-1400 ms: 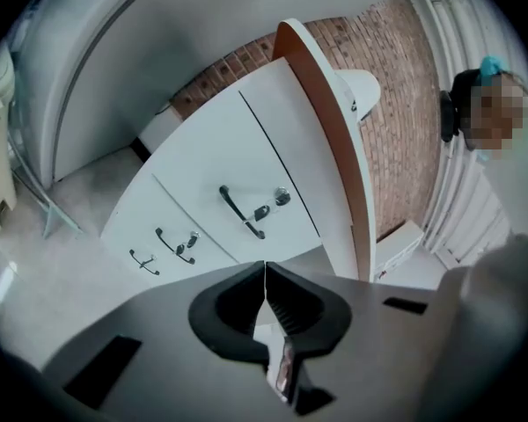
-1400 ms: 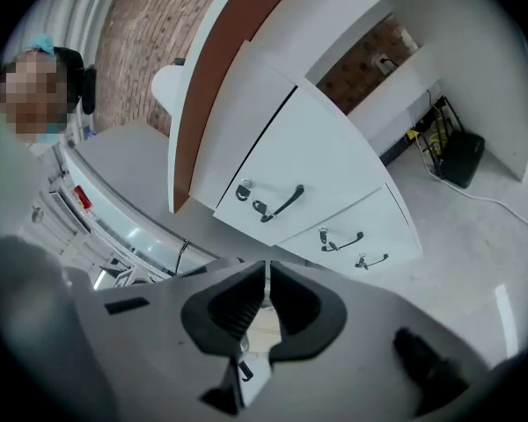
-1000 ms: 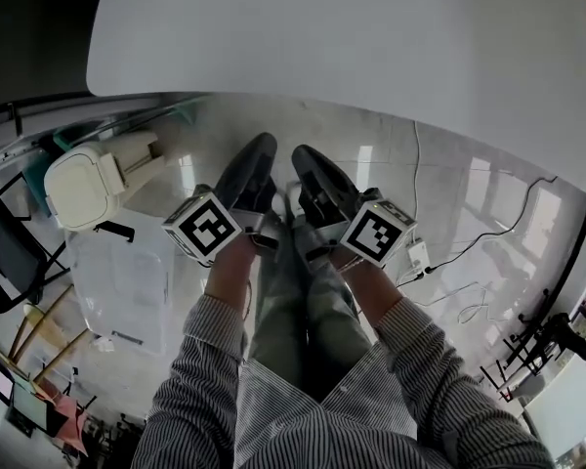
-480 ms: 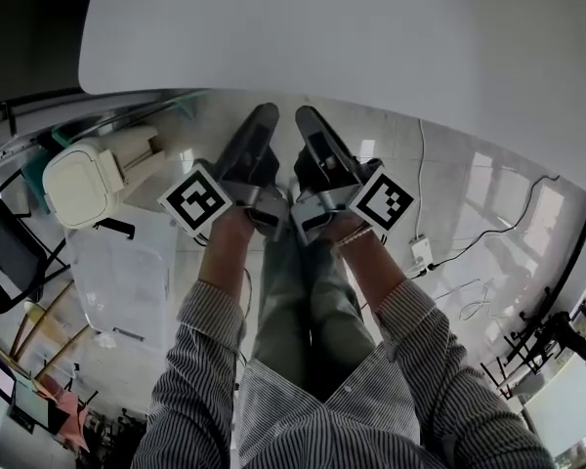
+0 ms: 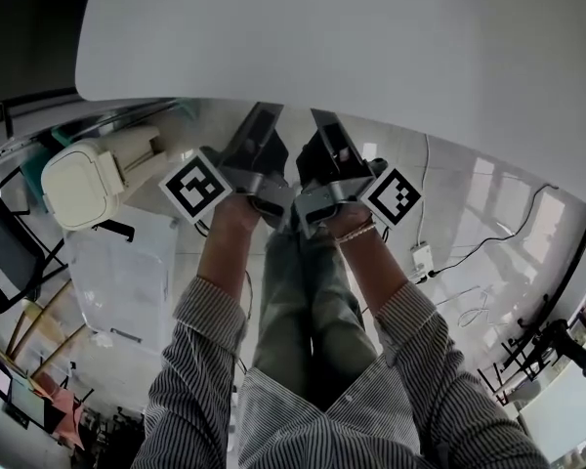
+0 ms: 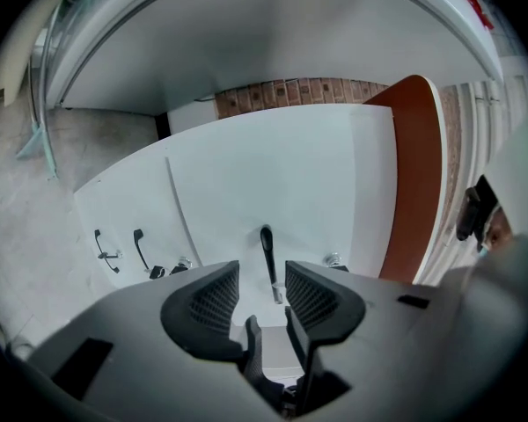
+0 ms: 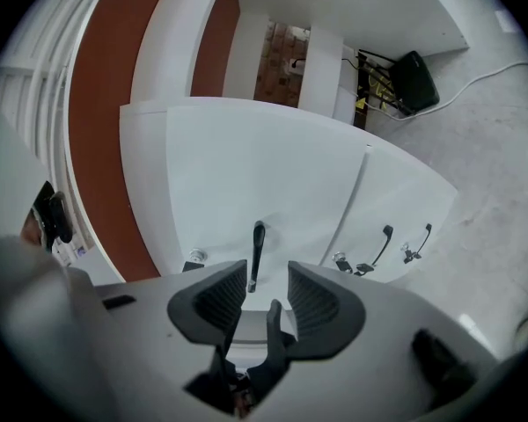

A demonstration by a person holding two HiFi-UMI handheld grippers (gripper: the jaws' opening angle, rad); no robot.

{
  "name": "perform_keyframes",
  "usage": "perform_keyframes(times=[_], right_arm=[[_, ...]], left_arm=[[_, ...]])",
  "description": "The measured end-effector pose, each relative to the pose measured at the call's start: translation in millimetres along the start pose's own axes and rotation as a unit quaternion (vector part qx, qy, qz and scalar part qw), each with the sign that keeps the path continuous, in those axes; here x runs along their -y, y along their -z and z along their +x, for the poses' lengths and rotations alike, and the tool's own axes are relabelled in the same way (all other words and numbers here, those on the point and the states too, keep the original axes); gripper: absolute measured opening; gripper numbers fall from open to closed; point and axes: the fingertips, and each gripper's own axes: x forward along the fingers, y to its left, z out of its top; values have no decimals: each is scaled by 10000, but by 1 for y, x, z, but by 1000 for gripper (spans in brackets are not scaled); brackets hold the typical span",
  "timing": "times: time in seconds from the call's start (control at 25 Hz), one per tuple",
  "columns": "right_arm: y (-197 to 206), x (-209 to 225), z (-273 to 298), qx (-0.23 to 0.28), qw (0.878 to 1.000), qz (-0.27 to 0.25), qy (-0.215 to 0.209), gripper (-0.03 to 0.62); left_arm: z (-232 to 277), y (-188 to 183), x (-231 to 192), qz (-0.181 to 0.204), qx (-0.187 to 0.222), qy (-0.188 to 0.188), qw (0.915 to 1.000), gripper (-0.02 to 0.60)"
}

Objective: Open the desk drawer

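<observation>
In head view the desk top [image 5: 371, 37] hides the drawer handle [image 6: 267, 253]

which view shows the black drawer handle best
The left gripper view: the black bar handle stands whole on the white drawer front, between the open jaws. The right gripper view shows it against one jaw's edge. The head view hides it under the white desk top.

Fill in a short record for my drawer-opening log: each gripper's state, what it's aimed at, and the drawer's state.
left gripper: open, jaws have just been opening, nothing between them
right gripper: open, jaws have just been opening, nothing between them
aim: black handle ahead, in line with each jaw gap, not touched
drawer front: white, looks closed
desk top: white, over both grippers
</observation>
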Motion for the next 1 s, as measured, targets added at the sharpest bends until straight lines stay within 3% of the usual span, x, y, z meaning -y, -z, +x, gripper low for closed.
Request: perform_keyframes(times=[0.36,0.64,1.0], right_arm=[[-13,-4,13,47,9997,-26,-240,144],[-14,0,22,-88,9998,36,-146,139],[-17,-9,27,-129,9993,-223,-281,86]], left_arm=[[13,-5,1,23,-101,125,9999,152],[17,-11,-5,-46,-87,107,9999,150],[24,-13,-1,-19,-110,288,9995,126]])
